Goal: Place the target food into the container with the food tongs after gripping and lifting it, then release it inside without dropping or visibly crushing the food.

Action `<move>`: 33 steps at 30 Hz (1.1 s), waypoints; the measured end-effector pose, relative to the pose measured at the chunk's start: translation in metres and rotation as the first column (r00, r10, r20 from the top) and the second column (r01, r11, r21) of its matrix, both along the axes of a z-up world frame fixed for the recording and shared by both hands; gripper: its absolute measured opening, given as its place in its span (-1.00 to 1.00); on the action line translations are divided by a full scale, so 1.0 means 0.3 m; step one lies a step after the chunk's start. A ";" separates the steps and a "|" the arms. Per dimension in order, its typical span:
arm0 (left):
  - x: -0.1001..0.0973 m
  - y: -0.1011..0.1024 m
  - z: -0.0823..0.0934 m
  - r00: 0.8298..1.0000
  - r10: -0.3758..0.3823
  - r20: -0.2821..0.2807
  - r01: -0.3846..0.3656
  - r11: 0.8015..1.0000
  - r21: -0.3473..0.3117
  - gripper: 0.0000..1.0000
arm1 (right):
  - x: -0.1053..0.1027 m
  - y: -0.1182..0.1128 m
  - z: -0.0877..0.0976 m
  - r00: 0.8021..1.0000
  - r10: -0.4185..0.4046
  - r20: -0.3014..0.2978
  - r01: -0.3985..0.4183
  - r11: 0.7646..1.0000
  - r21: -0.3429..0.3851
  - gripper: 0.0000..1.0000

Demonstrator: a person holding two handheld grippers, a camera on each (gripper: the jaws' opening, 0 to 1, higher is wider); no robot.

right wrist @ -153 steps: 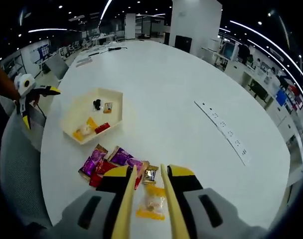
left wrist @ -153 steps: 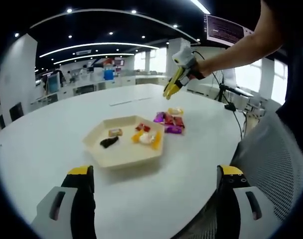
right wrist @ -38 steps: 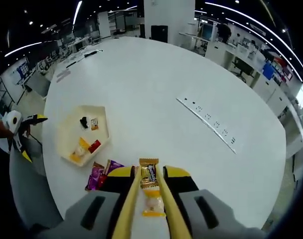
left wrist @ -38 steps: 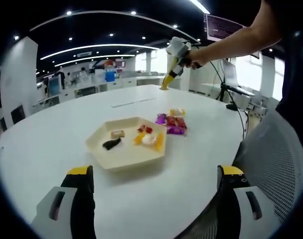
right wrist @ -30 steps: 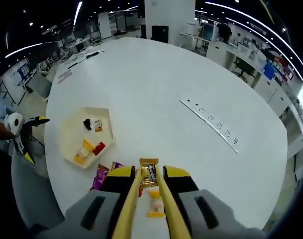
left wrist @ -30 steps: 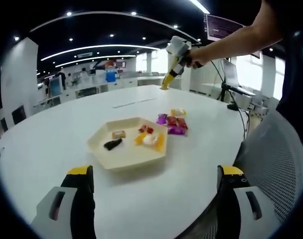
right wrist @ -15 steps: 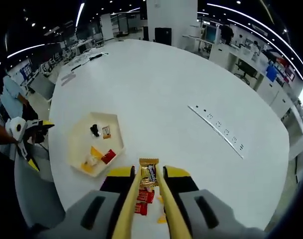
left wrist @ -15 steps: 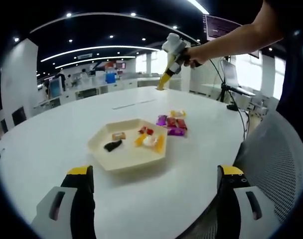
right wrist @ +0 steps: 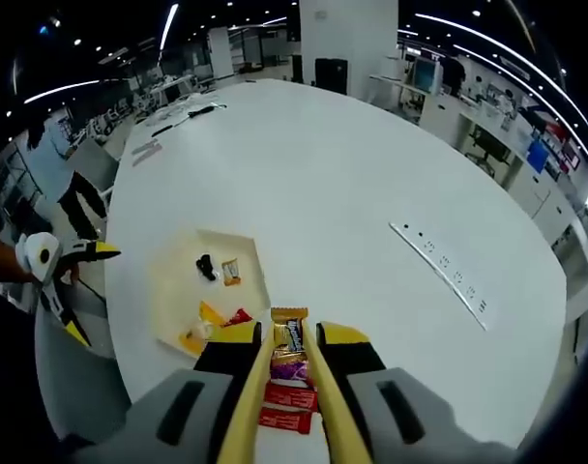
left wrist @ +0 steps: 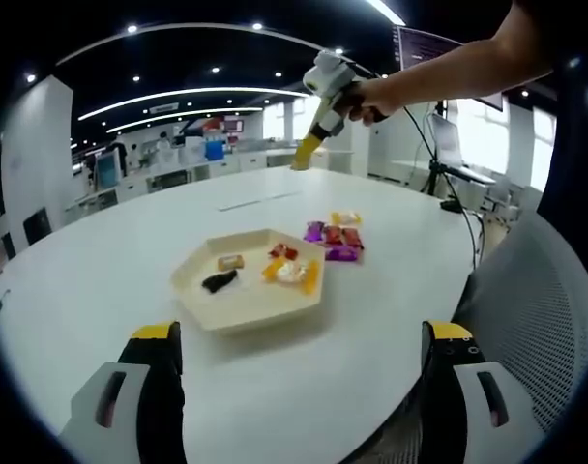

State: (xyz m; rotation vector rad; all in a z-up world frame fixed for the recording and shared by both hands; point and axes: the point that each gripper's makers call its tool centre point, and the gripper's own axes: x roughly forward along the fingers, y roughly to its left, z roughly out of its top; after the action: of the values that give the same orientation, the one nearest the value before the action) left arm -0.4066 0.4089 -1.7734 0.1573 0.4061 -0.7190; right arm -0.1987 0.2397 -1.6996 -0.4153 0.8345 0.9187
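A gold and blue wrapped candy (right wrist: 290, 334) is pinched at the tips of the yellow food tongs (right wrist: 244, 406), high above the table. My right gripper (right wrist: 290, 338) is shut on the tongs; from the left gripper view it (left wrist: 325, 89) hangs in a hand well above the table. The cream hexagonal tray (right wrist: 178, 280) lies just left of and below the candy, with several food pieces in it. In the left gripper view the tray (left wrist: 238, 300) sits ahead on the table. My left gripper (left wrist: 302, 333) is wide open, holding nothing, at the table's near edge.
A pile of wrapped snacks (left wrist: 335, 240) lies right of the tray, also under the tongs (right wrist: 286, 398). A power strip (right wrist: 444, 266) is set in the white round table (left wrist: 91, 261). A grey mesh chair (left wrist: 536, 309) stands right. A person (right wrist: 67, 184) stands beyond the table.
The right gripper has carried the candy in the tongs away from the snack pile and up, toward the tray. From the left gripper view it moved left and higher.
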 end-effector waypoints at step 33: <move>0.005 0.012 0.003 1.000 0.014 0.013 -0.014 1.000 0.009 0.98 | -0.089 0.345 -0.039 0.993 0.117 -0.011 -0.117 0.993 0.004 -0.57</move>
State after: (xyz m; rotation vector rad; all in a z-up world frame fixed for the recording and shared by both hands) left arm -0.4050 0.4123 -1.7726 0.1673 0.3977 -0.7019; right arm -0.2254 0.3430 -1.7113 -0.4606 0.8251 1.0319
